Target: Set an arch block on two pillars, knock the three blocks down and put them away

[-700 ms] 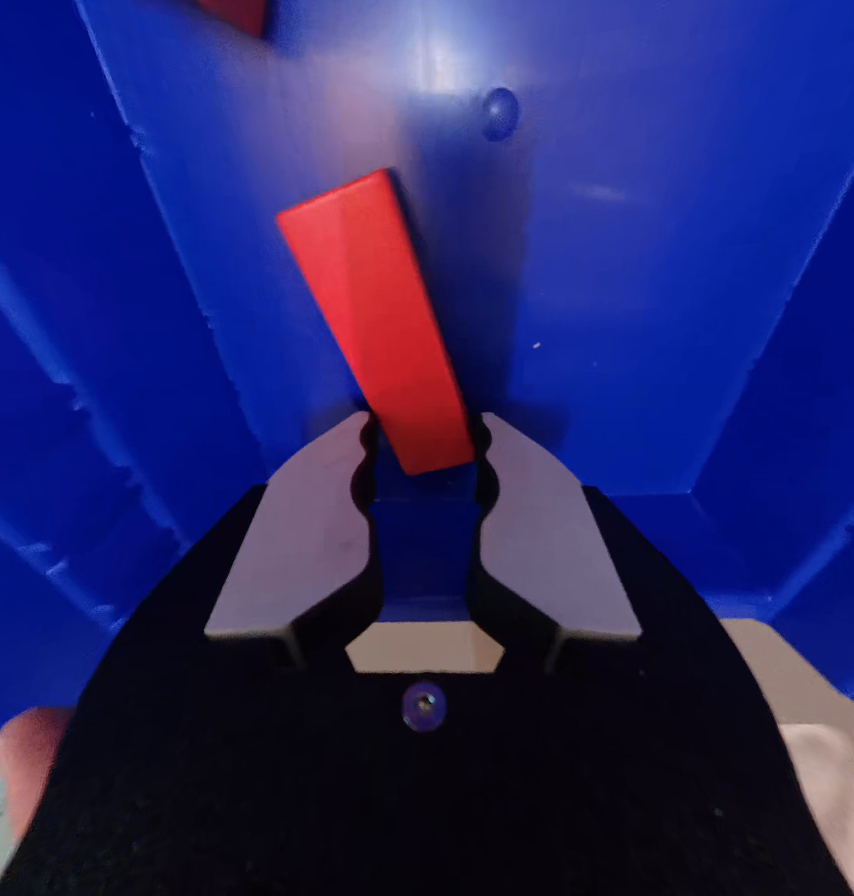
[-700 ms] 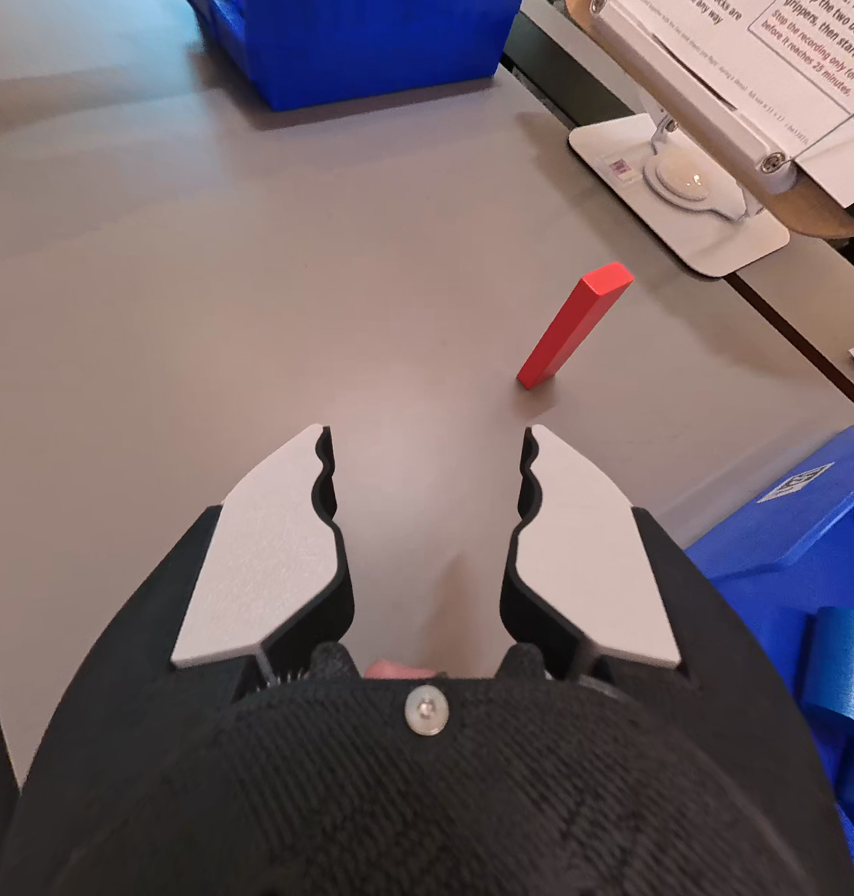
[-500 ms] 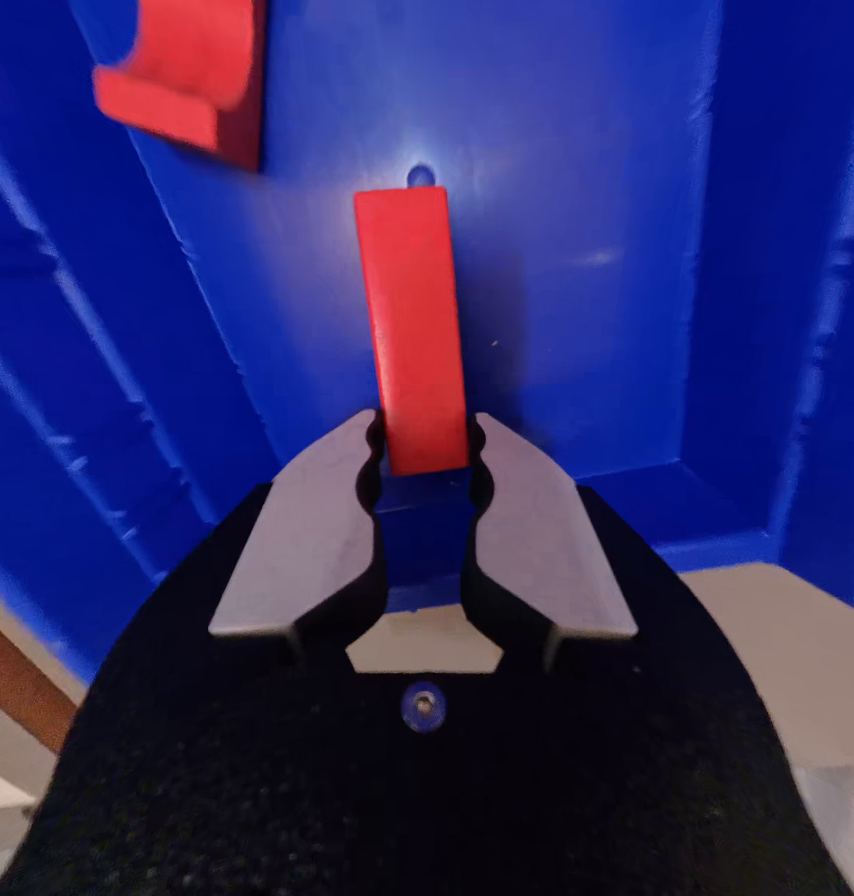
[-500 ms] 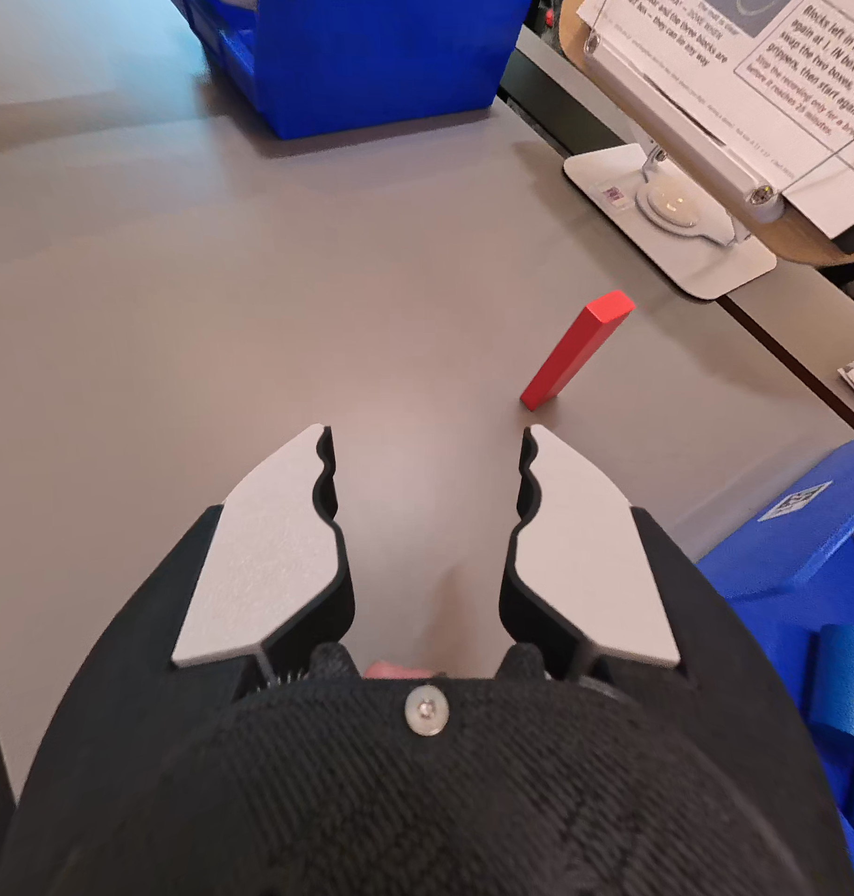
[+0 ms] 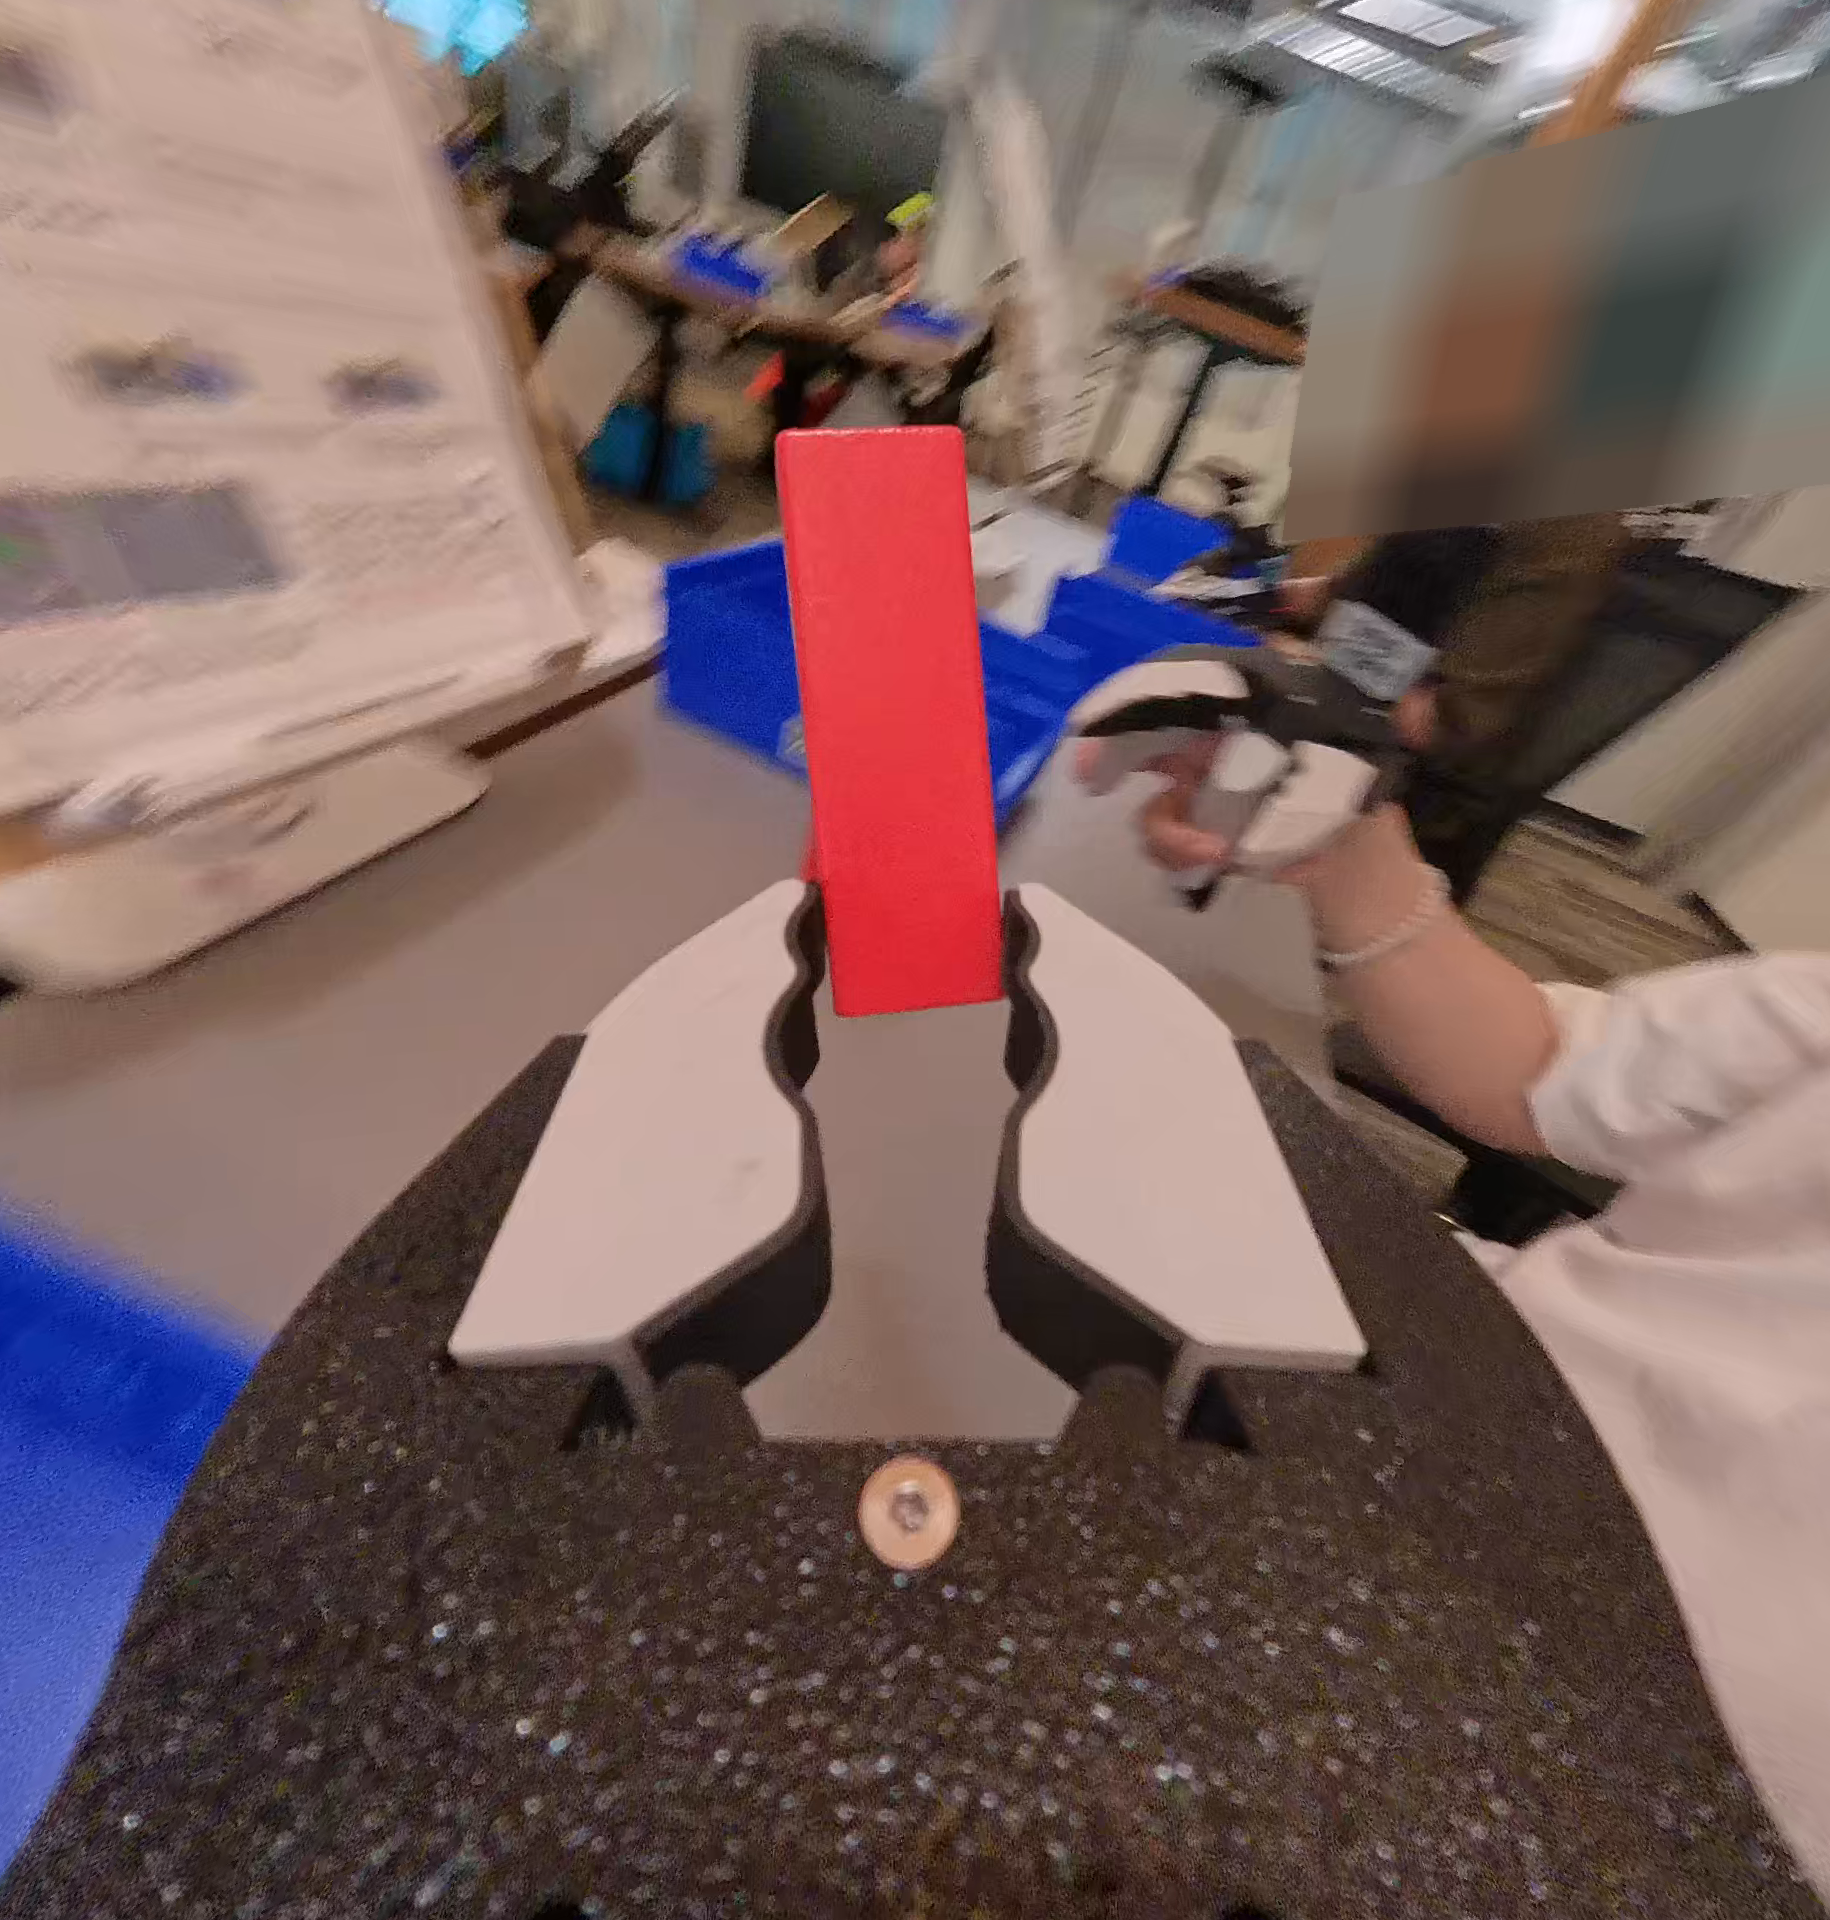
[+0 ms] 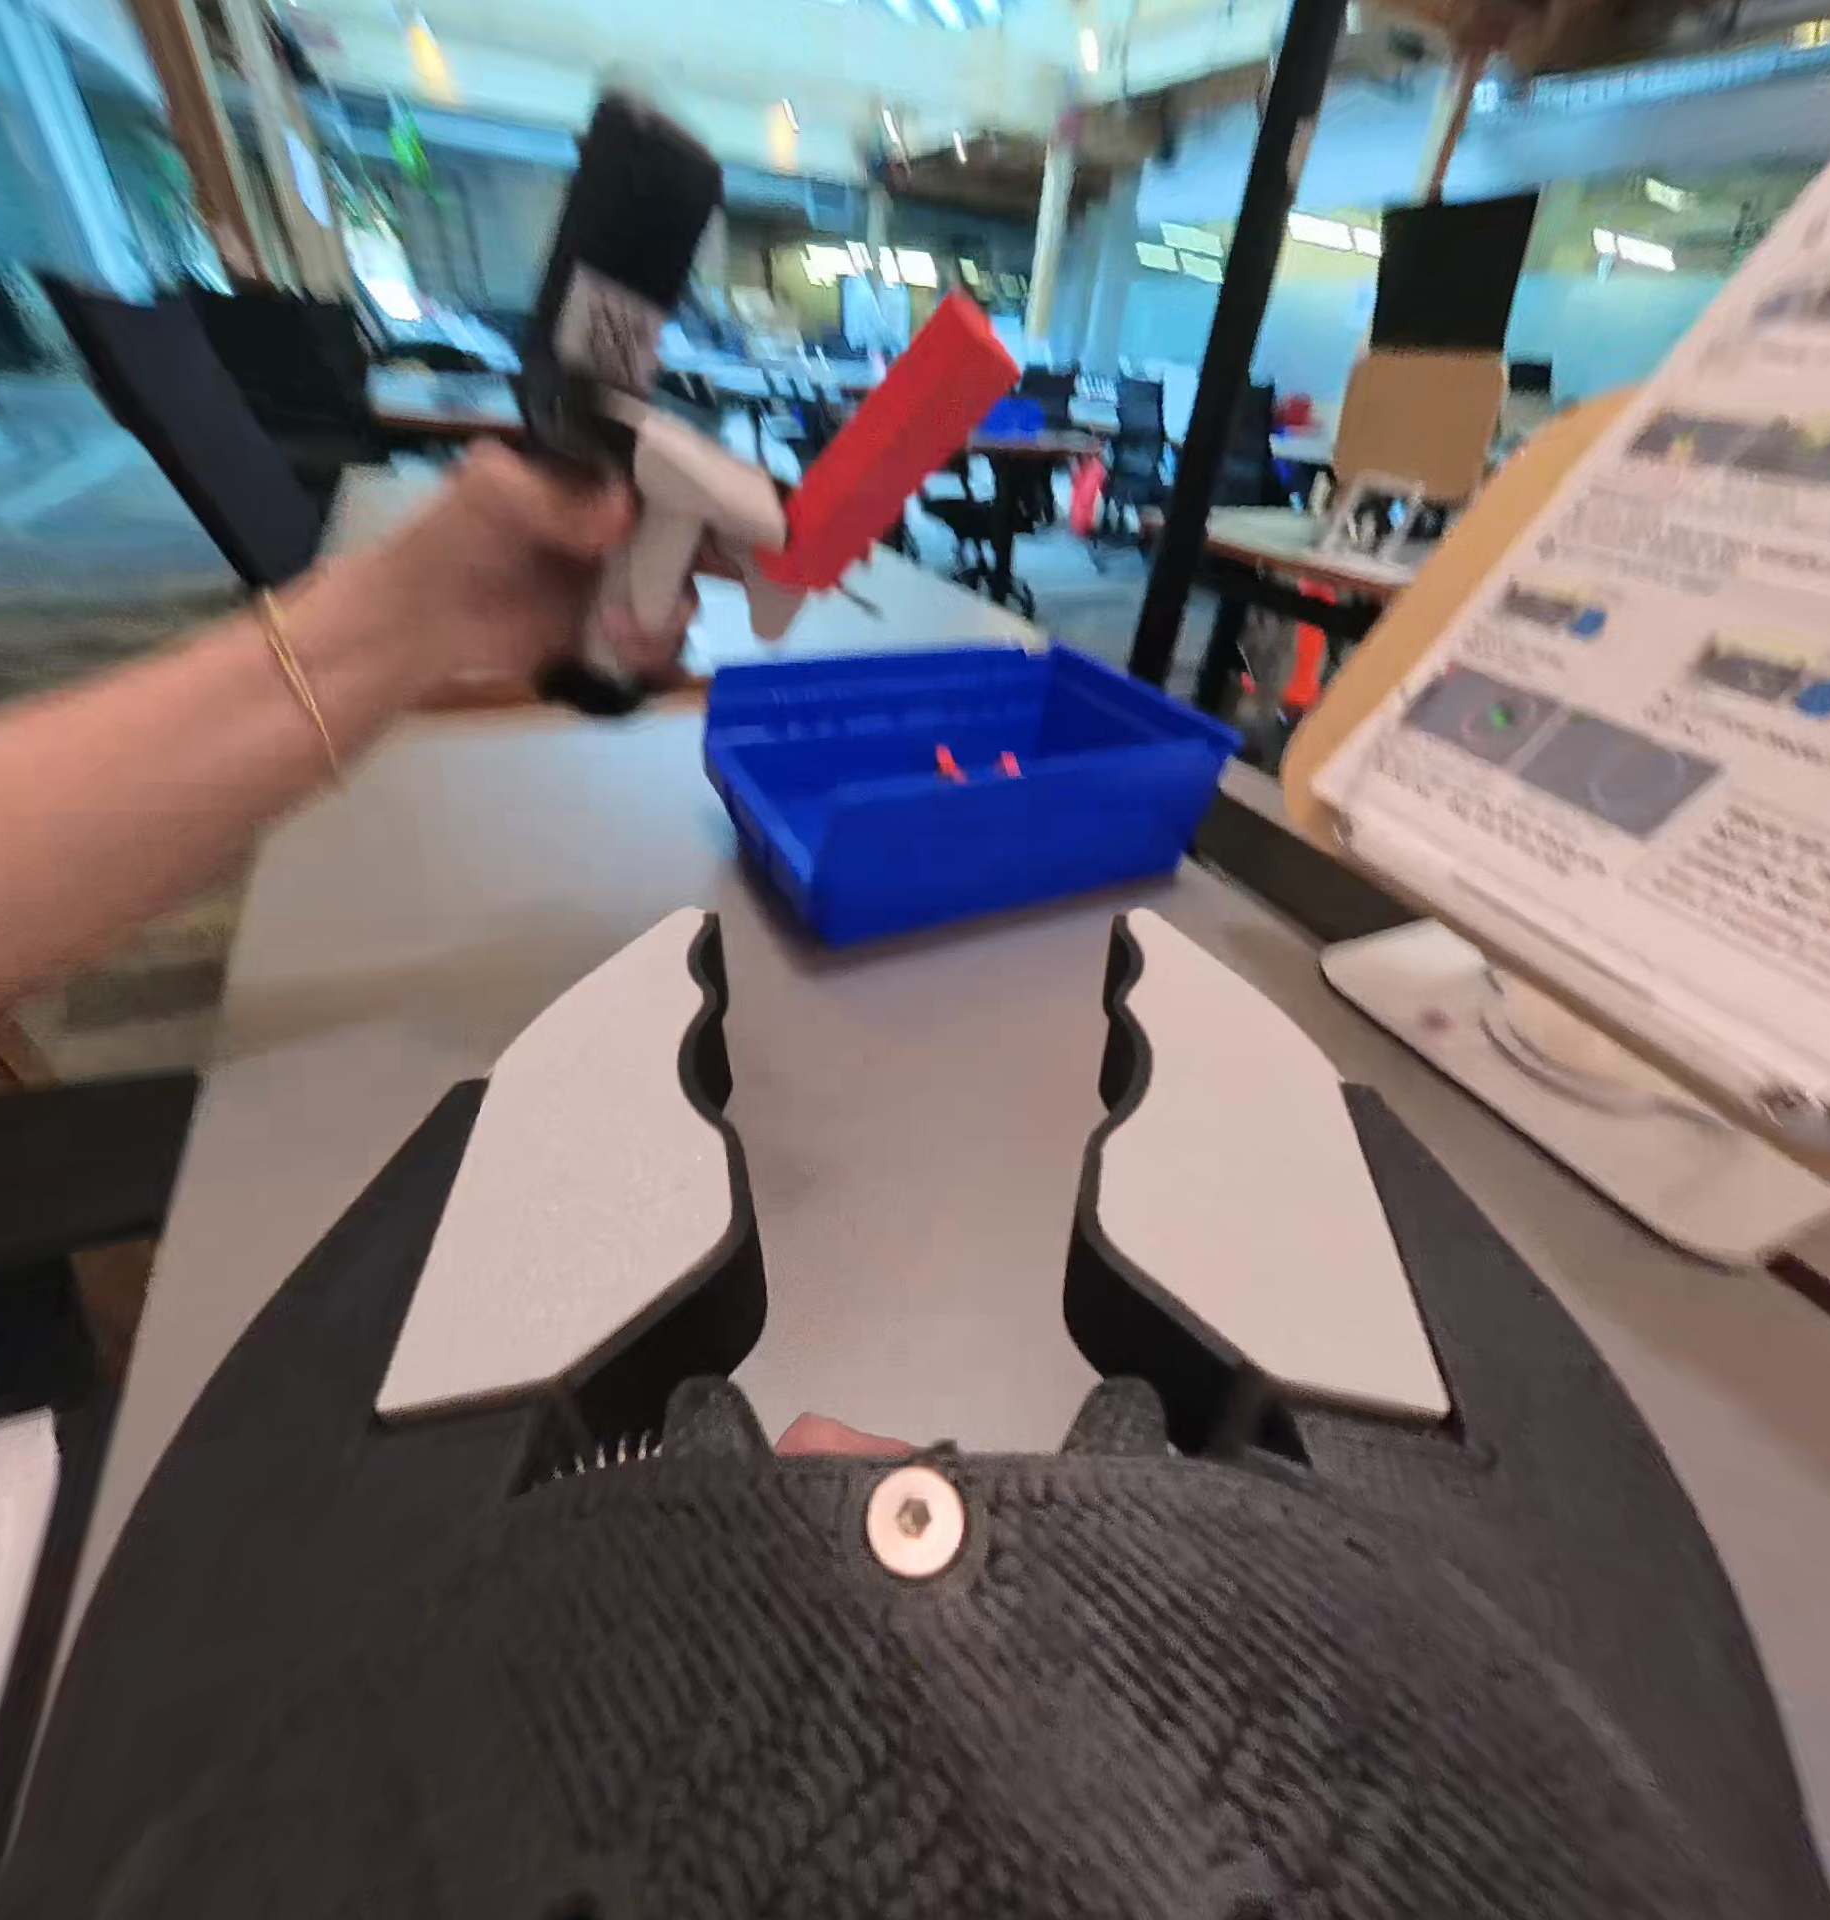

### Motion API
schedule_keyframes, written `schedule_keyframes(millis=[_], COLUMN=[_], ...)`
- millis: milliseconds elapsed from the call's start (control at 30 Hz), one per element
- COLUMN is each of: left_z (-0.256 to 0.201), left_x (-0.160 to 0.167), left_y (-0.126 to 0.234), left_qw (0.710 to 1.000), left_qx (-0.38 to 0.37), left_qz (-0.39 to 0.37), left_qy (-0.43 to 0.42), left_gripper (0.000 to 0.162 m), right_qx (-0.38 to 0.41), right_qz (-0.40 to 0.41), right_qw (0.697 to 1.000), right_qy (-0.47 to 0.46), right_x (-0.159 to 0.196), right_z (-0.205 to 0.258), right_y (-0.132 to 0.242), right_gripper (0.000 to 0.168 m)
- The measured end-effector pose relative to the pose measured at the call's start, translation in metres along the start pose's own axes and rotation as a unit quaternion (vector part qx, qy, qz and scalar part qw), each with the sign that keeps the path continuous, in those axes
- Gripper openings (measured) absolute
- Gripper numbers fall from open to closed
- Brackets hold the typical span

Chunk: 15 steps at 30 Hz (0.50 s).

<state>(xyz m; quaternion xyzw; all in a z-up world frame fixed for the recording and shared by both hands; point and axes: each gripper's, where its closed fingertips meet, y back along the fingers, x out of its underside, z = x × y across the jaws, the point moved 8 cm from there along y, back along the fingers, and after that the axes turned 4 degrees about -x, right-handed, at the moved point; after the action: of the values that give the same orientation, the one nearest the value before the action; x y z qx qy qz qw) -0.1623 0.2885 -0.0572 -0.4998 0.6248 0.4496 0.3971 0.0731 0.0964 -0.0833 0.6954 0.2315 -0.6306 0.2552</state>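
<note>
My left gripper [image 5: 906, 935] is shut on the lower end of a long red block [image 5: 885, 717] and holds it upright in the air above the grey table [image 5: 371, 1039]. It also shows in the right wrist view [image 6: 776, 551], held by a hand, with the red block [image 6: 895, 447] tilted above a blue bin [image 6: 994, 842]. My right gripper [image 6: 913, 951] is open and empty over the table [image 6: 911, 1195], pointing at that bin. Small red pieces [image 6: 947, 764] lie inside the bin. The right gripper also shows at the right of the left wrist view [image 5: 1181, 727].
A stand with printed sheets [image 6: 1617, 727] is at the table's right edge on a white base [image 6: 1462, 1039]. Another blue bin [image 5: 724, 644] stands behind the held block, and a blue bin edge [image 5: 59, 1403] is at lower left. A sleeved arm [image 5: 1669, 1195] reaches in at right. One gripper's finger ends stand about 15 centimetres off the other's.
My left gripper has lifted the red block up out of the blue bin into open air. My right gripper has tilted up from the red block on the table and now faces the bin.
</note>
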Motion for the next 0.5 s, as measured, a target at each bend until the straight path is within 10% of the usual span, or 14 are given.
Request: schedule_keyframes(millis=[167,500], left_z=[-0.047,-0.074], left_x=[0.023,0.049], left_y=[-0.041,-0.079], left_qw=[0.981,0.962], left_qx=[0.159,0.234], left_qz=[-0.088,-0.119], left_qy=[-0.063,-0.08], left_gripper=[0.032,0.032], right_qx=[-0.094,-0.133], right_qz=[-0.113,-0.047], right_qw=[0.988,0.99], right_qy=[-0.039,0.005], right_x=[-0.044,-0.036], right_z=[0.003,0.019], right_y=[-0.021,-0.046], right_gripper=[0.07,0.054])
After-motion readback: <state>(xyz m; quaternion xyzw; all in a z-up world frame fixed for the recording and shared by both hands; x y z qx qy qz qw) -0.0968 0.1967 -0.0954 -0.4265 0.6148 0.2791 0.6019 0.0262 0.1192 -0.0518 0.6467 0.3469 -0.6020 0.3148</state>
